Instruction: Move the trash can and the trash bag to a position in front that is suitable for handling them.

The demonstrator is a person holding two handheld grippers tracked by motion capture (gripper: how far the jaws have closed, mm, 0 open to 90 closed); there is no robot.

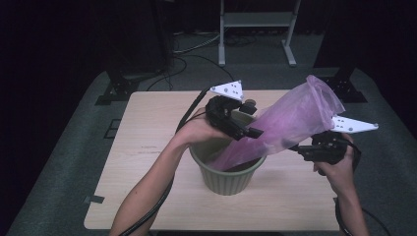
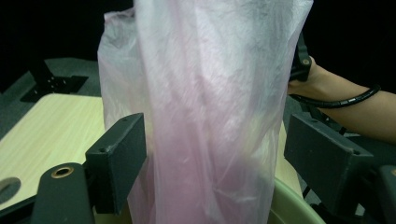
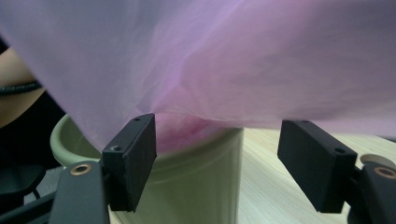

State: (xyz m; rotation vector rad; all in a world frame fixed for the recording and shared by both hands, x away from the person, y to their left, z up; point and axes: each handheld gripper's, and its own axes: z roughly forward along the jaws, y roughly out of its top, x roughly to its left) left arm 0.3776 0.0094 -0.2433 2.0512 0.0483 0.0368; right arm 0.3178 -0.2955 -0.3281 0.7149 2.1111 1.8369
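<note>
A pale green ribbed bin [image 1: 228, 179] stands on the wooden table [image 1: 147, 147]. A translucent pink plastic bag [image 1: 295, 115] rises out of it and leans up to the right. My left gripper [image 1: 248, 132] reaches over the bin's rim. In the left gripper view its jaws stand wide on either side of the bag [image 2: 210, 70], just above the rim [image 2: 289, 205], and are not squeezing it. My right gripper [image 1: 301, 150] is to the right of the bin, under the leaning bag. It is open, with the bin [image 3: 196, 177] ahead and the bag [image 3: 210, 56] draped above its jaws.
A metal stand [image 1: 255, 19] and cables sit on the floor behind the table. Black base plates lie at the table's far left corner [image 1: 118, 88] and far right corner [image 1: 344, 83]. A strip of tape [image 1: 96, 199] marks the near left edge.
</note>
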